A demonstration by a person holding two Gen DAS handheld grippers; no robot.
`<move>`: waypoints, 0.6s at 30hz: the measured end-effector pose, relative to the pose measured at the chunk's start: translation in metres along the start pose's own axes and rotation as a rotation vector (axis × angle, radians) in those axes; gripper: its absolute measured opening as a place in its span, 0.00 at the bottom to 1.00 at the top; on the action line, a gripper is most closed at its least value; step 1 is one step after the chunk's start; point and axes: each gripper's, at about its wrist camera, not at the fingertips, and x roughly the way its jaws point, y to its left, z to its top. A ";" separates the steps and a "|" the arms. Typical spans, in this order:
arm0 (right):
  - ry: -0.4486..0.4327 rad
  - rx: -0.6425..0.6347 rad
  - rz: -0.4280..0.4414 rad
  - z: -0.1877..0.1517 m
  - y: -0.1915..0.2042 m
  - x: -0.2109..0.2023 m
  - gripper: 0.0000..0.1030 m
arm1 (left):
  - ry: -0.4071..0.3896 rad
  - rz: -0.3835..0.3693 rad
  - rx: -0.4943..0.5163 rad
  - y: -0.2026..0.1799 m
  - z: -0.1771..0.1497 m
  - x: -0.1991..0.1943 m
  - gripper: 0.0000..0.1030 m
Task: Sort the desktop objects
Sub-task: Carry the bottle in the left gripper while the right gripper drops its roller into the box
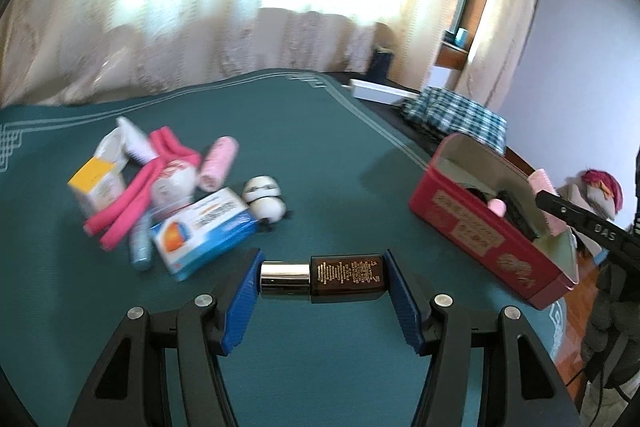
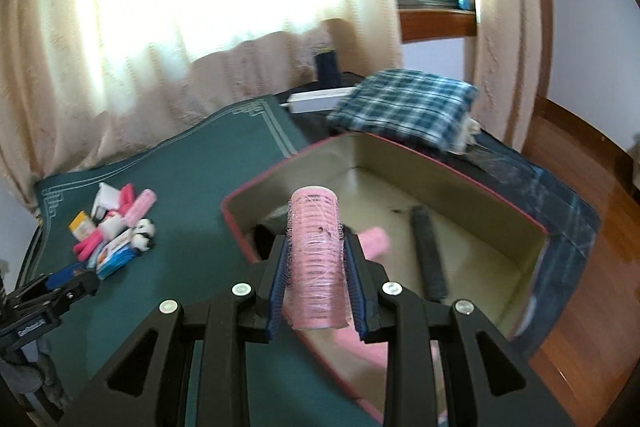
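Between the left claw [image 1: 322, 279] pads: one dark brown bottle [image 1: 347, 279] with a silver cap, lying crosswise, clamped end to end, above the green tabletop [image 1: 320, 155].

At 10 o'clock from it, one pile: one blue-and-white box [image 1: 204, 231], one yellow-and-white box [image 1: 98, 189], one panda figure [image 1: 266, 201], one pale pink roller [image 1: 218, 163], some hot-pink foam rods [image 1: 136, 199] (count unclear), plus small items too blurred to name.

At 2 o'clock, one red box [image 1: 484, 227], open-topped.

Right claw [image 2: 316, 267]: clamped on one pink hair roller [image 2: 316, 259], upright, over the red box's near edge. Inside the box: one black roller [image 2: 430, 253], one pink roller [image 2: 376, 243], one dark item at 9 o'clock, partly hidden.

At 12 o'clock behind the box: one folded plaid cloth [image 2: 404, 107], one white strip [image 2: 320, 99].
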 end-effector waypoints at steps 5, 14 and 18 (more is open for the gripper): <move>0.013 0.026 -0.001 -0.004 -0.021 0.002 0.30 | 0.014 -0.022 0.055 -0.036 0.007 0.008 0.60; -0.001 0.083 0.033 -0.003 -0.052 -0.004 0.54 | 0.040 -0.060 0.133 -0.089 0.016 0.023 0.60; -0.017 0.100 0.032 -0.001 -0.064 -0.008 0.56 | 0.042 -0.082 0.165 -0.111 0.023 0.029 0.60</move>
